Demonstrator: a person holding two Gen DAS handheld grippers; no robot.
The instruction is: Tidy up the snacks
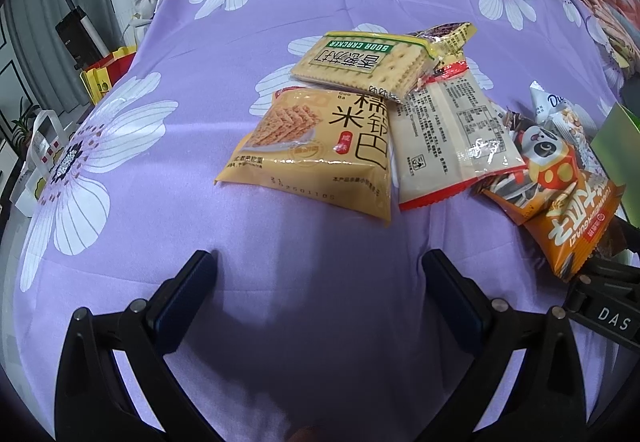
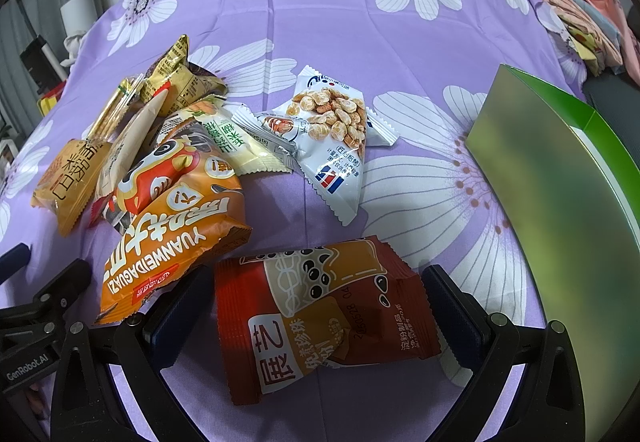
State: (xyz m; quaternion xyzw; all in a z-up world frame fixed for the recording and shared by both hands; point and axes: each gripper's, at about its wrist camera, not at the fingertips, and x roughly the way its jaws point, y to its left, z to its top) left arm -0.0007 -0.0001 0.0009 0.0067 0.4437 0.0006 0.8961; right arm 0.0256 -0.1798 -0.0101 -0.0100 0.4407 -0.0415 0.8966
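Right gripper [image 2: 316,318] spreading wide around red pack [image 2: 320,318] on purple sheet [image 2: 280,21]; left gripper [image 1: 320,294] gaping, empty. Pack looking light, crinkly, slippery; pinching mid-body seeming safest.

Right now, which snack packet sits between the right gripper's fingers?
The dark red tapioca pearl packet; it alone lies between the open right gripper fingers, apart from the pile.
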